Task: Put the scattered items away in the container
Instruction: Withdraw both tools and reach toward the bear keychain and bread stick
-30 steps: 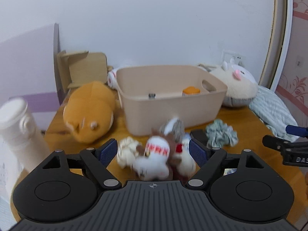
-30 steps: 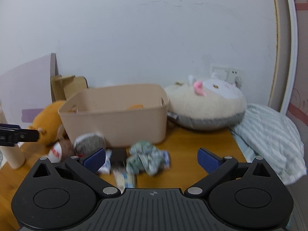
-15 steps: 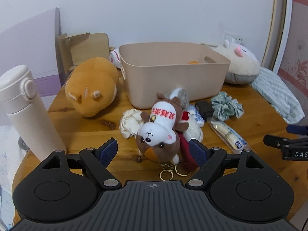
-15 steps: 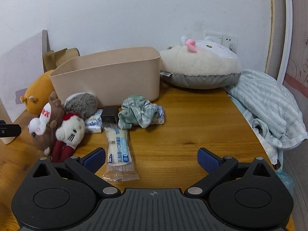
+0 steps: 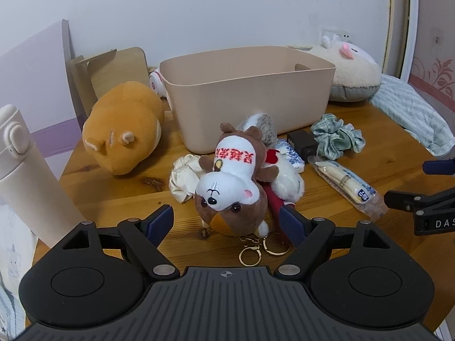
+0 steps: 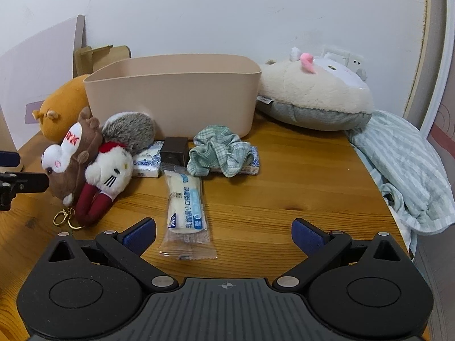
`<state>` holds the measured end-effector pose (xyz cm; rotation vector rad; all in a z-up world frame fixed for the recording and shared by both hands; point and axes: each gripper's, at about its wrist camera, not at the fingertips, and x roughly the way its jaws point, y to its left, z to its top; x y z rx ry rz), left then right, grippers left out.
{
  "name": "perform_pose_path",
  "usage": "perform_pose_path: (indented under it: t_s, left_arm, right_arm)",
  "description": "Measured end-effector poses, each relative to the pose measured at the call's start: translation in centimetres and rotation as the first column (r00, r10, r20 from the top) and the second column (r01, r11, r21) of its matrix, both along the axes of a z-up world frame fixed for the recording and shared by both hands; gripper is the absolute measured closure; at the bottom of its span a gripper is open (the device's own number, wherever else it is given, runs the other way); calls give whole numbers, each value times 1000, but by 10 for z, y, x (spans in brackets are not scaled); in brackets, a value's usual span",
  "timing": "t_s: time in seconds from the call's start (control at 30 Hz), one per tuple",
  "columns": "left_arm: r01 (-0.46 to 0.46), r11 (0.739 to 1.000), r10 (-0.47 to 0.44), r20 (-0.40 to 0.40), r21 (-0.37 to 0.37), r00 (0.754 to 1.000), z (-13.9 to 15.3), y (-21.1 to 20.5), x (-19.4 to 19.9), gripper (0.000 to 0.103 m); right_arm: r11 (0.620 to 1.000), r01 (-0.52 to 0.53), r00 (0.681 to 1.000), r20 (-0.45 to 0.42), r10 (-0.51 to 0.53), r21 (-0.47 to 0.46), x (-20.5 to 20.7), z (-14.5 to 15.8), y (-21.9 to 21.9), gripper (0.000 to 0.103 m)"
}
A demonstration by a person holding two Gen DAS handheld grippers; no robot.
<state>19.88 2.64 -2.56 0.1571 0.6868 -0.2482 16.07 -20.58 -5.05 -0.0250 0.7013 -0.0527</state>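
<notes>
Both the left gripper (image 5: 226, 221) and the right gripper (image 6: 224, 234) are spread wide, holding nothing. The brown and white plush mouse (image 5: 231, 186) lies on the wooden table (image 6: 298, 176), before the beige plastic container (image 5: 244, 93).

Bare bench (image 6: 298, 182) lies open right of the snack pack (image 6: 186, 201) up to the bedding (image 6: 403, 170), while toys (image 5: 236, 182), scrunchie (image 6: 219, 153) and black box (image 6: 174, 149) crowd the bin's (image 6: 176, 96) front wall, and a flask (image 5: 25, 176) blocks the far left.
</notes>
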Motion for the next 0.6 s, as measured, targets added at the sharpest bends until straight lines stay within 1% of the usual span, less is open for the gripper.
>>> perform_pose_path:
  t_s: [0.37,0.6]
  left_arm:
    - [-14,1000,14,-25,-9,1000,-10,2,20,20]
    - [-3,1000,2,-39,-22,999,-15,0,36,20]
  right_arm:
    - [1000,-13,999,-35,13,-5,17,-12,4,0]
    - [1000,-18,999,-49,17,-19,29,-18,5,0]
